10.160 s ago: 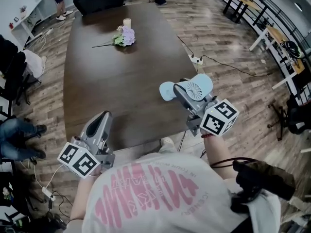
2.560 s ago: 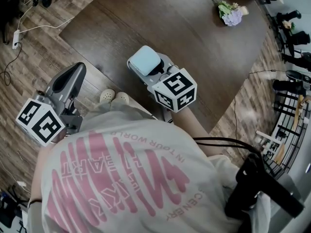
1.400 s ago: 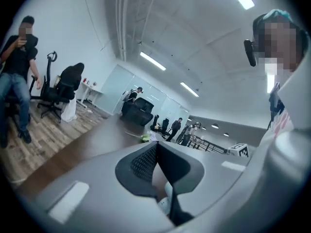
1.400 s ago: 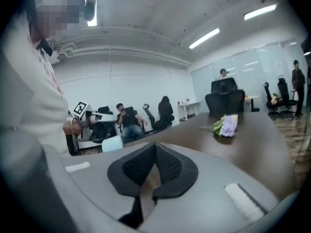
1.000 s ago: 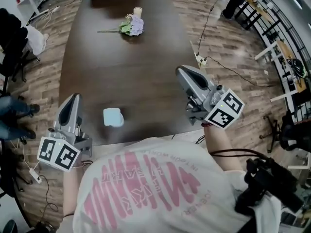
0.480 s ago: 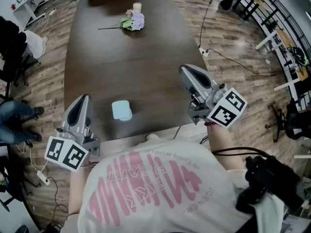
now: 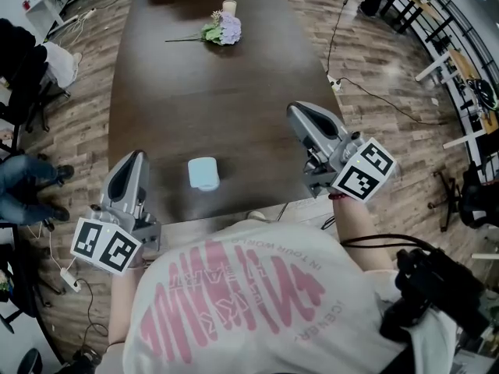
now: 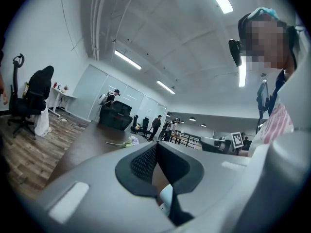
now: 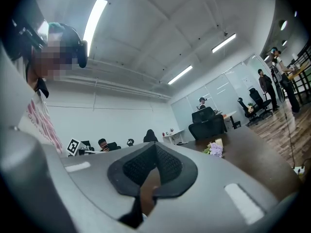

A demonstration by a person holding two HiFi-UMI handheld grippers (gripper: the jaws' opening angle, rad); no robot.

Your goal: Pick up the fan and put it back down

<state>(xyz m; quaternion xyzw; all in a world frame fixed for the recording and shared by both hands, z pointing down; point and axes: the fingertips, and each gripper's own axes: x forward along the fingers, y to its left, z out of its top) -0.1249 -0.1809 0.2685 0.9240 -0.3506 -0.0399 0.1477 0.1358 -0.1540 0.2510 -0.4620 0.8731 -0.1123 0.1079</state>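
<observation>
The fan (image 7: pixel 204 173), a small pale blue rounded block, lies flat on the dark brown table (image 7: pixel 210 92) near its front edge, with neither gripper touching it. My left gripper (image 7: pixel 129 171) hovers at the table's front left corner, to the left of the fan, jaws together and empty. In the left gripper view its gripper (image 8: pixel 156 147) shows pads meeting, and a sliver of the fan (image 8: pixel 166 198) shows below them. My right gripper (image 7: pixel 301 117) is held over the table's right edge, well right of the fan, shut on nothing; the right gripper view (image 9: pixel 155 147) shows the same.
A bunch of flowers with a candle (image 7: pixel 224 28) lies at the table's far end. Cables and a power strip (image 7: pixel 334 82) run over the wooden floor on the right. A seated person's legs (image 7: pixel 27 189) and chairs are on the left.
Ten seconds ago my right gripper held the fan; since a second ago it lies free on the table. Over the last second neither gripper has visibly moved relative to the table.
</observation>
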